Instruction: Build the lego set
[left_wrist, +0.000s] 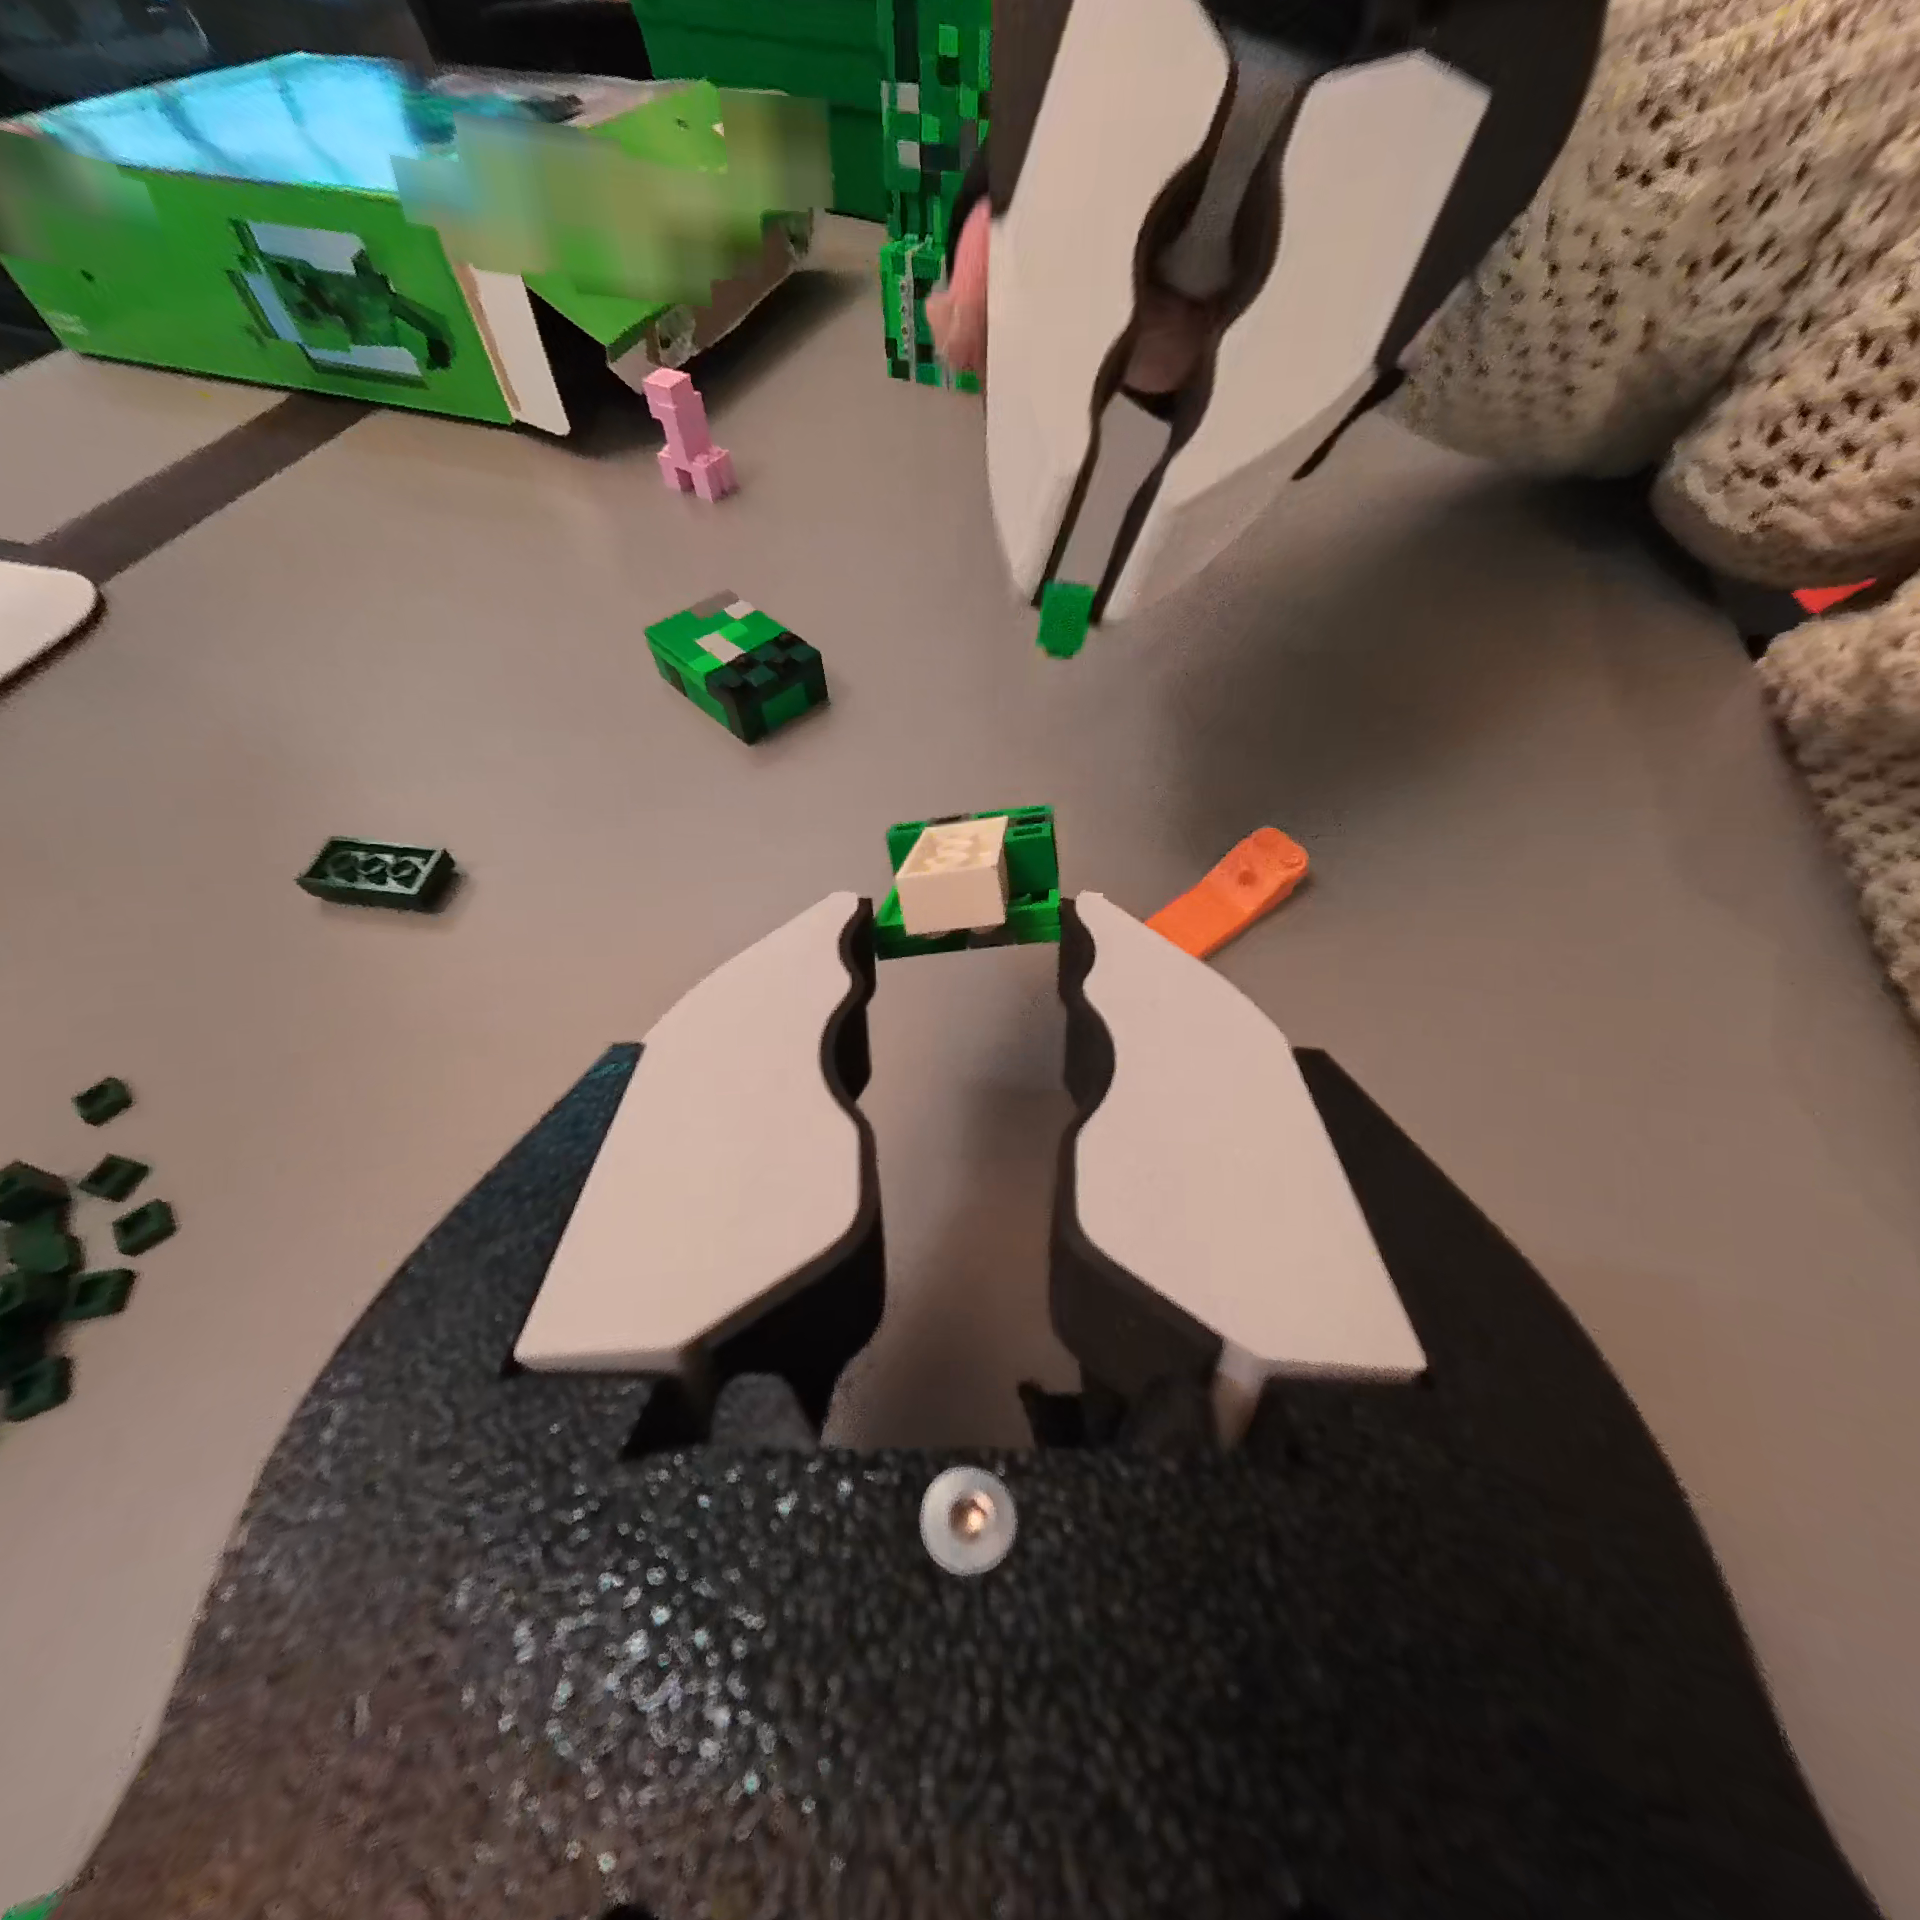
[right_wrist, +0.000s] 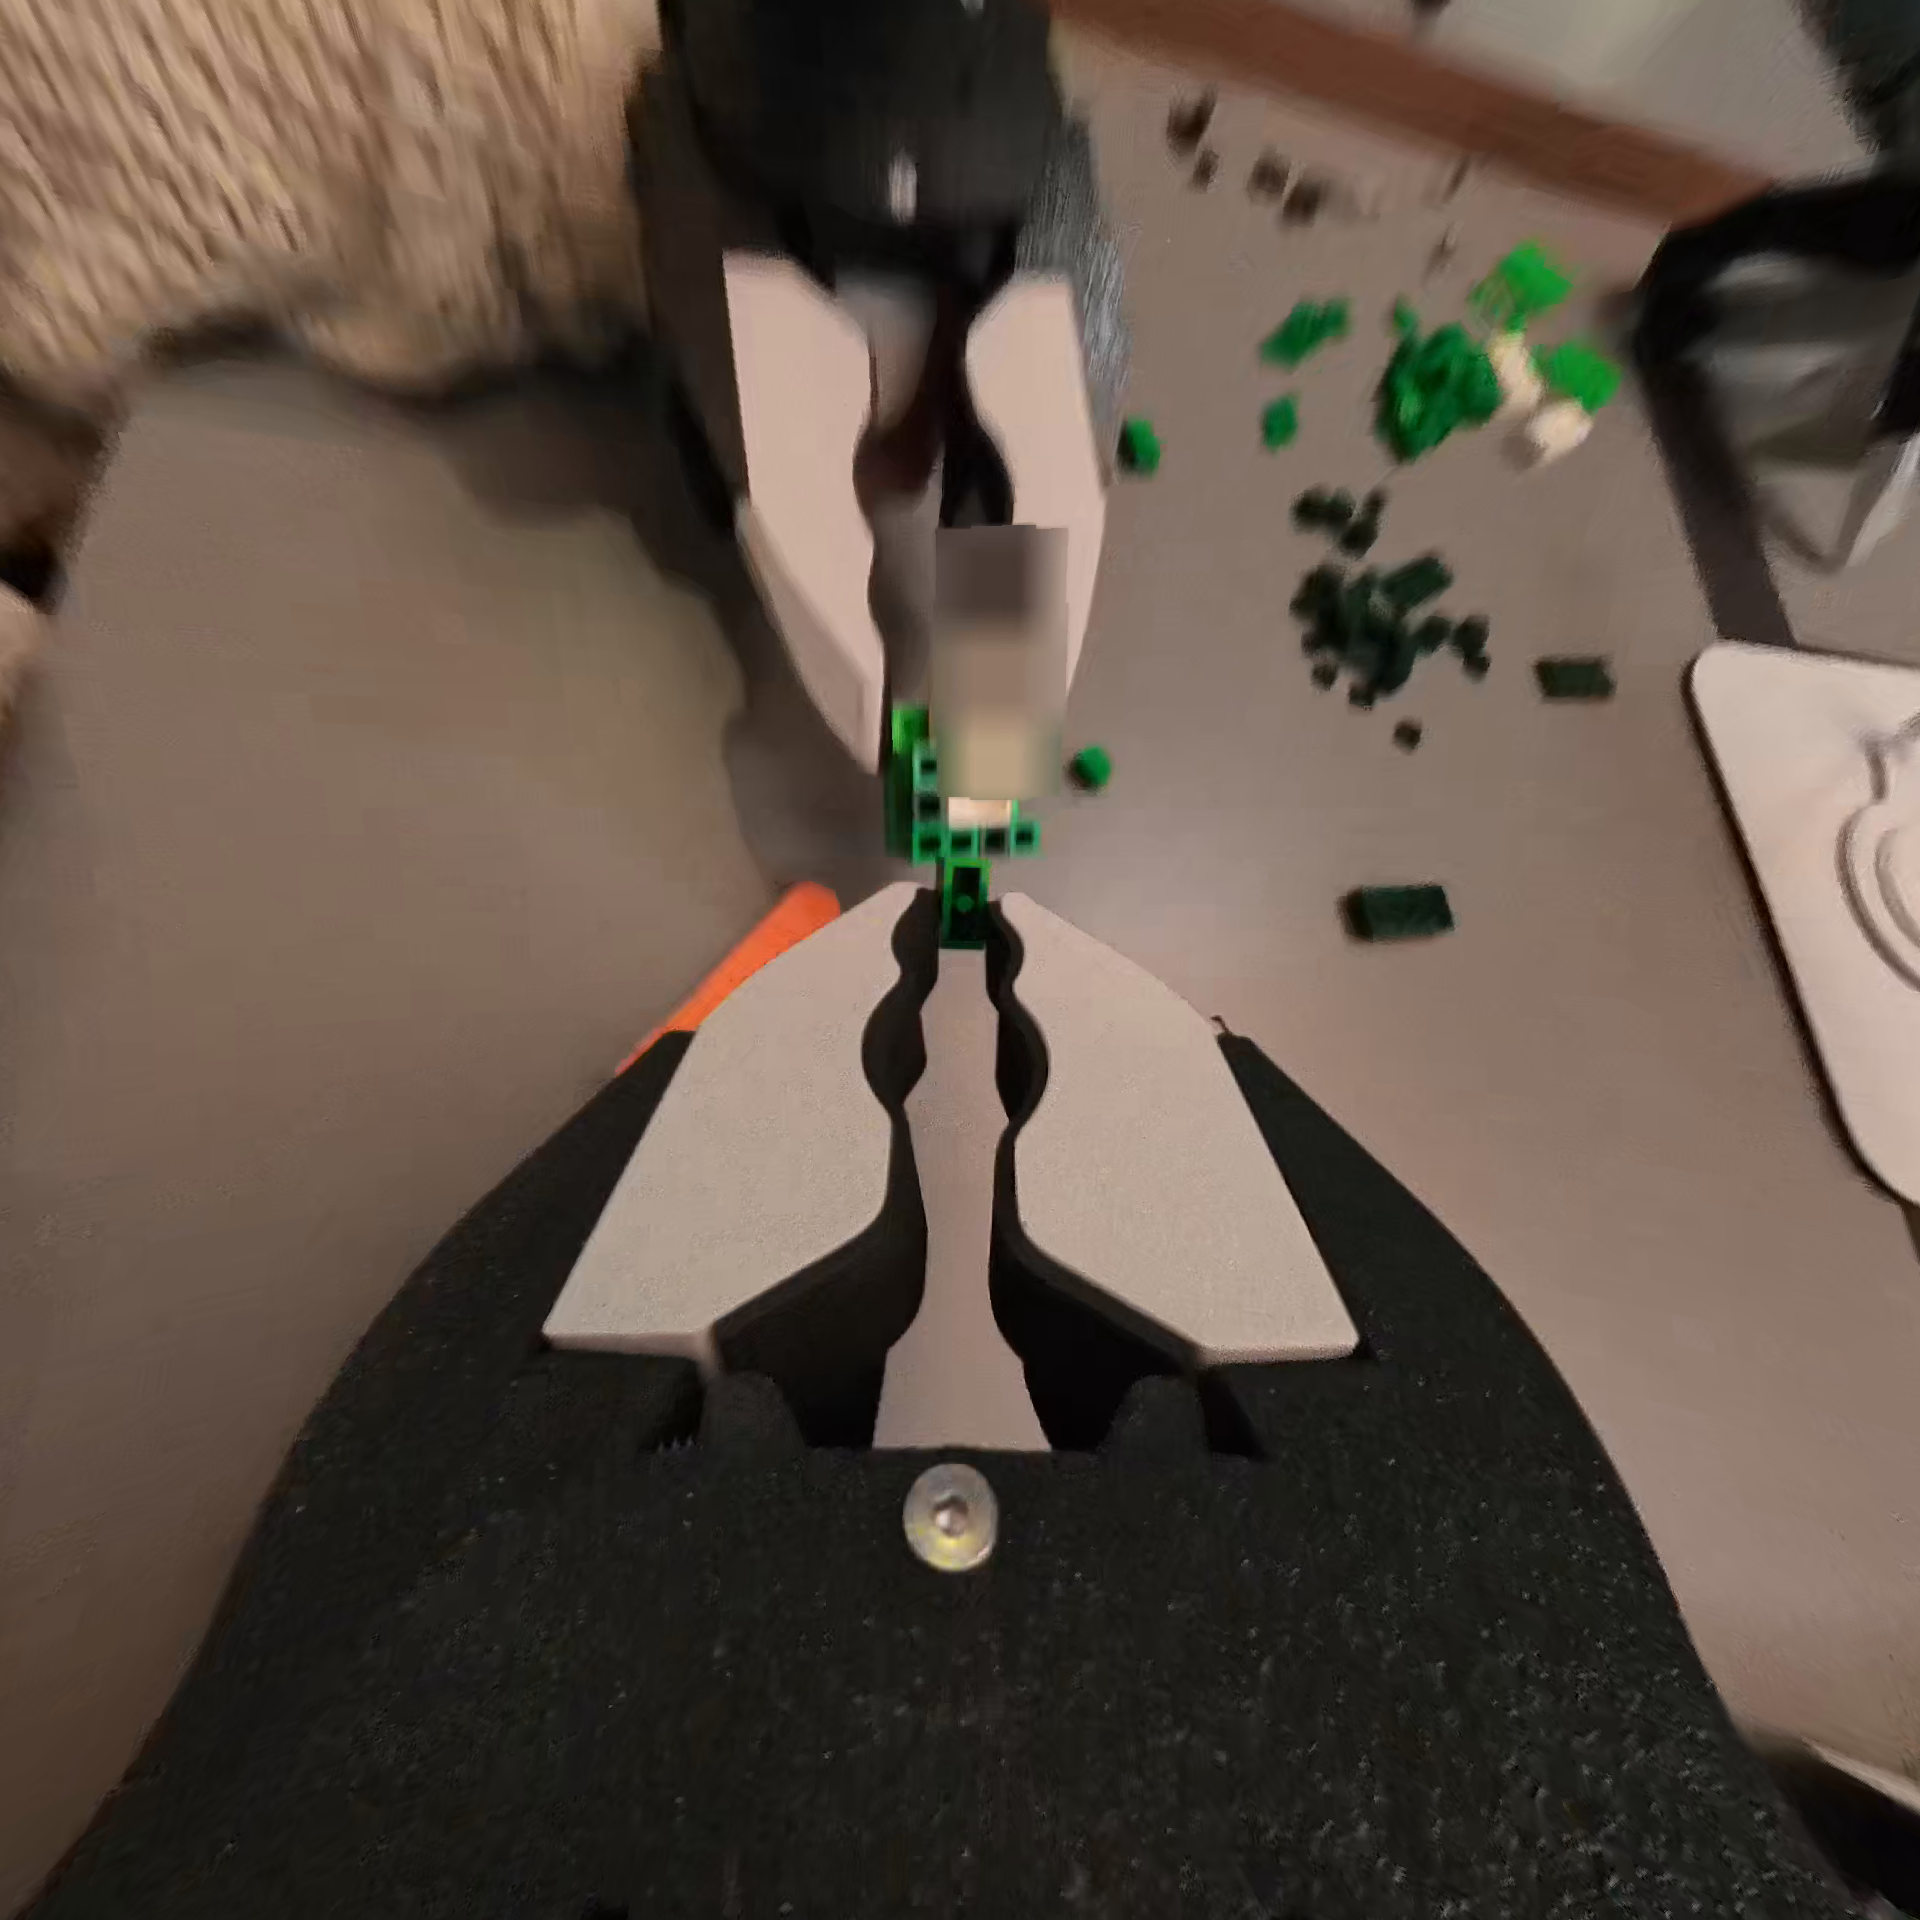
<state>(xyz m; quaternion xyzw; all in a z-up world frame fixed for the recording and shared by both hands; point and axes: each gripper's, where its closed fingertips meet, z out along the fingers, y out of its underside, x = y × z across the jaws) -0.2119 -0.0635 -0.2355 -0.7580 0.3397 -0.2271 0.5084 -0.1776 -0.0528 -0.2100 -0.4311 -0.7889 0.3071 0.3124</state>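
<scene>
The left hand-held gripper (left_wrist: 966, 914) grips a green-and-white lego assembly (left_wrist: 971, 883); the right hand-held gripper (right_wrist: 961, 914) pinches a small green brick (right_wrist: 964, 914).

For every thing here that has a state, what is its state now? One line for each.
left gripper: shut on the green and white assembly.
green and white assembly: held at the fingertips, tilted.
right gripper: shut on a small green brick.
small green brick: pinched between the fingers.
set box: end flap open.
pink figure: standing upright.
dark green plate: lying flat, loose.
</scene>
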